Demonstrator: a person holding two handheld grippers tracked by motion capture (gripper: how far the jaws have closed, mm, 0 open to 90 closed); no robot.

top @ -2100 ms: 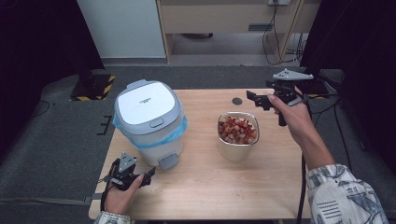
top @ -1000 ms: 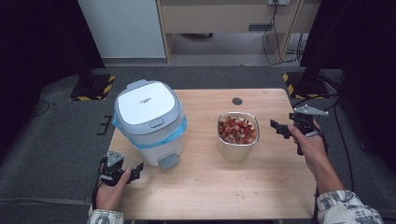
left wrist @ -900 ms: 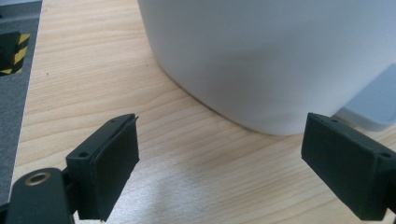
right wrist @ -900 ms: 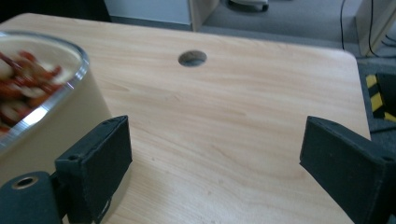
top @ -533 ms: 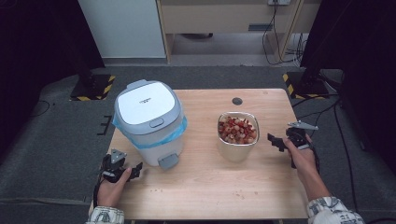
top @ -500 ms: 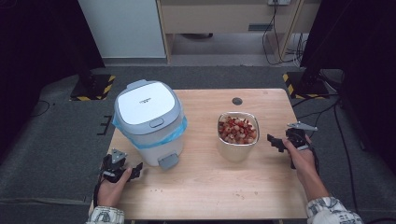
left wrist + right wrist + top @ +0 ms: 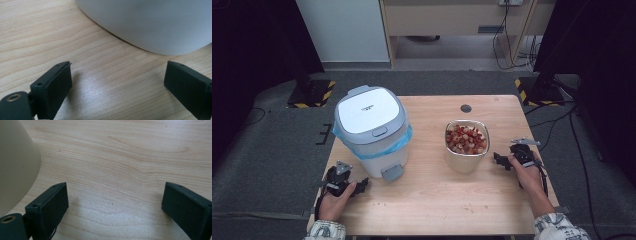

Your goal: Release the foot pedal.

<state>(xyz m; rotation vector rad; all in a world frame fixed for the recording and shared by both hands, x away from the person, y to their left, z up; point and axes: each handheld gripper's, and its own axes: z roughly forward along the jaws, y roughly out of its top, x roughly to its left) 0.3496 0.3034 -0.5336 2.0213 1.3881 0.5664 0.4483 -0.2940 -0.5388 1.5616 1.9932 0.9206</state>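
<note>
High view: light wooden table [image 7: 437, 200]; white lidded pedal bin with blue liner [image 7: 371, 131] at left; cream bowl of red-and-white pieces [image 7: 466, 145] at right. Left gripper [image 7: 354, 188] low beside the bin's pedal; right gripper [image 7: 498, 160] just beside the bowl.

Left gripper view: jaws apart, nothing between, bin wall [image 7: 155, 25] ahead.

Right gripper view: jaws just opened further, wide apart, empty; bowl wall [image 7: 15, 167] at left.

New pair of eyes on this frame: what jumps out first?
The big white pedal bin with a blue liner, standing left of centre on the wooden table. Right of it, a metal bowl heaped with red and pale pieces. Both tongs, left and right, rest open near the table's edges, holding nothing.
</note>
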